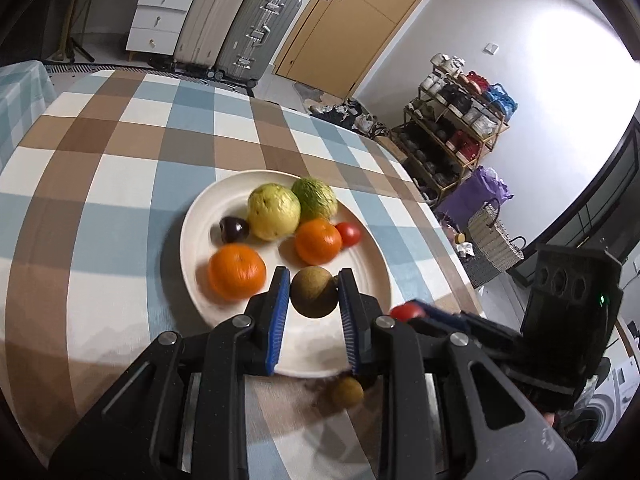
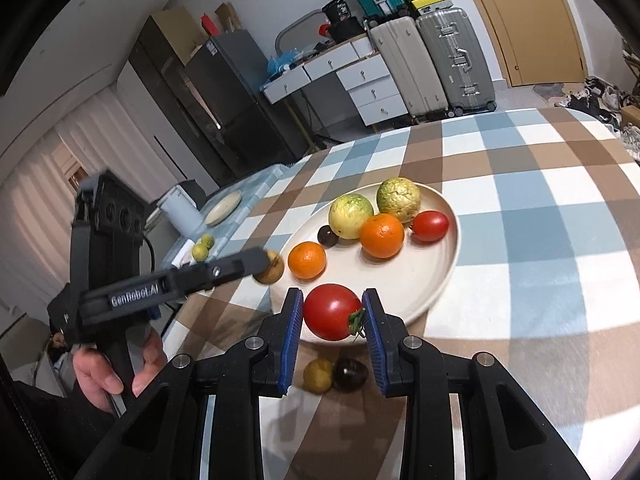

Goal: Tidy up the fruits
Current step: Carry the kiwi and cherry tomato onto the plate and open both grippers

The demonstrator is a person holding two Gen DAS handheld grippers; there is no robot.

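Observation:
A white plate (image 1: 372,264) on the checked tablecloth holds two oranges (image 1: 237,275), two green-yellow guavas (image 1: 273,211), a dark plum (image 1: 234,229) and a small tomato (image 1: 349,233). My left gripper (image 1: 313,292) is shut on a brown kiwi (image 1: 313,292) above the plate's near edge. My right gripper (image 2: 331,314) is shut on a large red tomato (image 2: 331,312) above the plate's near rim (image 2: 436,284). A small brown fruit (image 2: 319,375) and a dark plum (image 2: 351,373) lie on the cloth under the right gripper.
The round table (image 1: 120,184) has a blue, brown and white checked cloth. Suitcases (image 1: 256,28), white drawers and a door stand beyond it. A shoe rack (image 1: 452,128) and basket are at the right. A side table holds a kettle (image 2: 180,208), a plate and small green fruits.

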